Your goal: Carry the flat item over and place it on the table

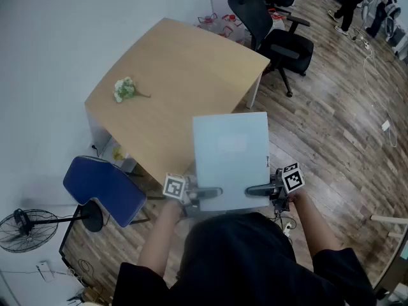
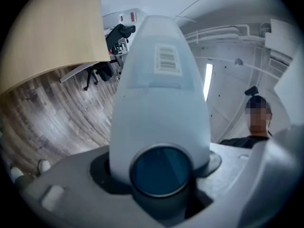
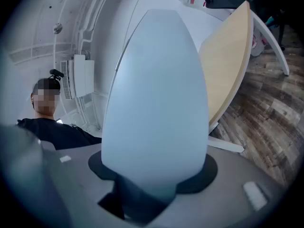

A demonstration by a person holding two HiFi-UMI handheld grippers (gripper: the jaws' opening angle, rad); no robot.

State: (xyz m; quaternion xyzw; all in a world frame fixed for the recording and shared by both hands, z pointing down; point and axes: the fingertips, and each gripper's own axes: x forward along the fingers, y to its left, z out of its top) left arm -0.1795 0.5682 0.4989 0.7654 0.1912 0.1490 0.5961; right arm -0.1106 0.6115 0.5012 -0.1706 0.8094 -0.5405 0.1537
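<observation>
The flat item (image 1: 231, 158) is a pale blue-white slab, held level in the air over the near edge of the wooden table (image 1: 185, 69). My left gripper (image 1: 213, 192) is shut on its near left edge. At the near right edge my right gripper (image 1: 252, 189) is shut on it too. In the left gripper view the flat item (image 2: 159, 94) runs out from between the jaws and shows a barcode label. In the right gripper view the flat item (image 3: 156, 103) fills the middle, with the table (image 3: 228, 61) behind it.
A small bunch of white flowers (image 1: 125, 89) lies on the table's left part. A blue chair (image 1: 105, 189) stands at the table's near left, a black office chair (image 1: 274, 30) at its far right. A floor fan (image 1: 25, 225) is at the lower left.
</observation>
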